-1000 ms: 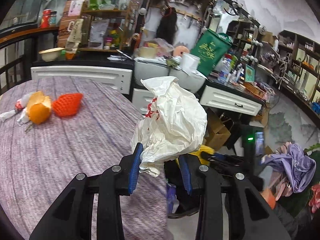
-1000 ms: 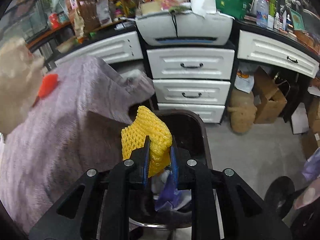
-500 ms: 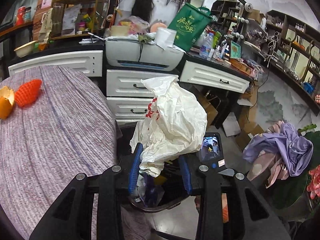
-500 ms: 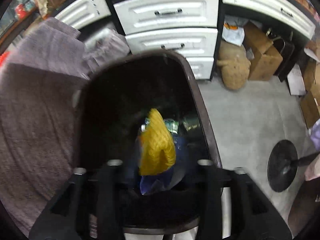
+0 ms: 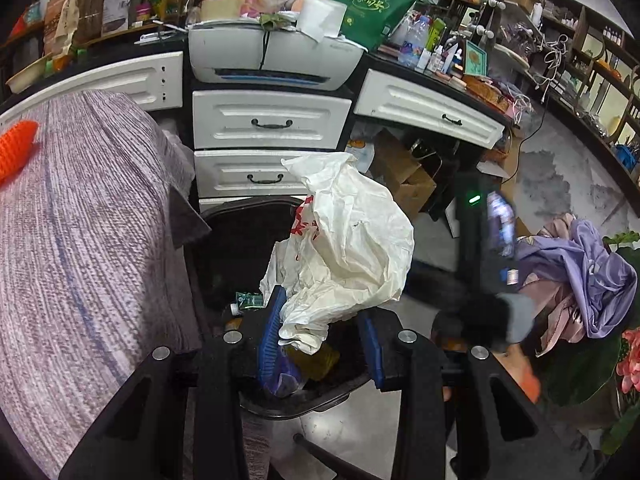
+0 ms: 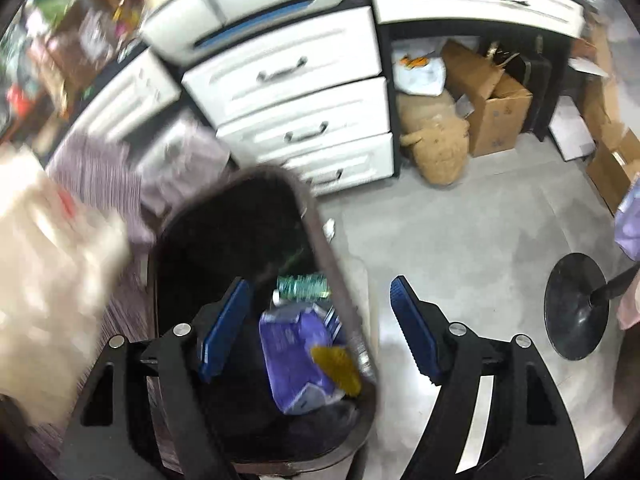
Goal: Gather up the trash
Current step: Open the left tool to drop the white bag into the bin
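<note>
My left gripper [image 5: 320, 336] is shut on a crumpled white plastic bag [image 5: 348, 240] and holds it over the dark trash bin [image 5: 224, 216] beside the table. My right gripper [image 6: 320, 328] is open and empty above the same bin's rim [image 6: 320, 236]. The yellow foam net [image 6: 336, 364] lies inside the bin on a purple wrapper [image 6: 292, 352]. The white bag shows blurred at the left of the right wrist view [image 6: 44, 280]. An orange foam net [image 5: 16, 144] lies on the table at the far left.
The table has a purple-grey cloth [image 5: 80, 240]. White drawers [image 5: 272, 120] and a printer [image 5: 272, 56] stand behind the bin. Cardboard boxes [image 6: 492, 108] and a black round stand base [image 6: 576, 304] are on the floor. Purple clothing [image 5: 580, 272] lies at the right.
My right gripper opened and dropped the yellow foam net into the bin, then shifted right. My left gripper carried the white bag from over the table to above the bin.
</note>
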Available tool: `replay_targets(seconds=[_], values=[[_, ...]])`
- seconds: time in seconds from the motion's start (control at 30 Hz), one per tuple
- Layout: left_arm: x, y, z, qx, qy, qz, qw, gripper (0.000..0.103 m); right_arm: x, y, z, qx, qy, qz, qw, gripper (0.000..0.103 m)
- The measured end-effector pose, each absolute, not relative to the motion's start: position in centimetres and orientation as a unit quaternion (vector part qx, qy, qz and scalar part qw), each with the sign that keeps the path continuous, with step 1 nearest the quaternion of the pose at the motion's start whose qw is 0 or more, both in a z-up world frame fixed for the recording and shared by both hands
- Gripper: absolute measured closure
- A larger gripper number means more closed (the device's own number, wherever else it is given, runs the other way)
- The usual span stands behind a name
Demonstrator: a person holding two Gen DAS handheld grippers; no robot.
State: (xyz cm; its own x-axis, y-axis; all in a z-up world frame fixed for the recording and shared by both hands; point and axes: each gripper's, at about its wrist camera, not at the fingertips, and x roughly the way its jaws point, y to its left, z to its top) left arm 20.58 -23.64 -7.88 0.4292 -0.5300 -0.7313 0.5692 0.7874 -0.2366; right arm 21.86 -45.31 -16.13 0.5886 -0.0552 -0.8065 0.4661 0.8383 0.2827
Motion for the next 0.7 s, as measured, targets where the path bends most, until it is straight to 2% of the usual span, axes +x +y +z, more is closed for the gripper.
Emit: replay_targets(seconds=[0.27,0.57,0.7], values=[[21.9,-26.0,-10.5,0.041,0.457,-0.308,0.833,0.067,20.2,-48.3,-13.5,0.276,0.384,-0.183,0.862,0.029],[22.6,-27.9,-13.9,0.073,0.498,-0.302,0.809,0.067,19.8,-49.2,-13.0,0.287,0.379,-0.180,0.861,0.028],[22.8,-28.2,-15.1,0.092,0.507,-0.294,0.805,0.063,19.8,-49.1,-12.9,0.288,0.378,-0.175,0.862,0.028]])
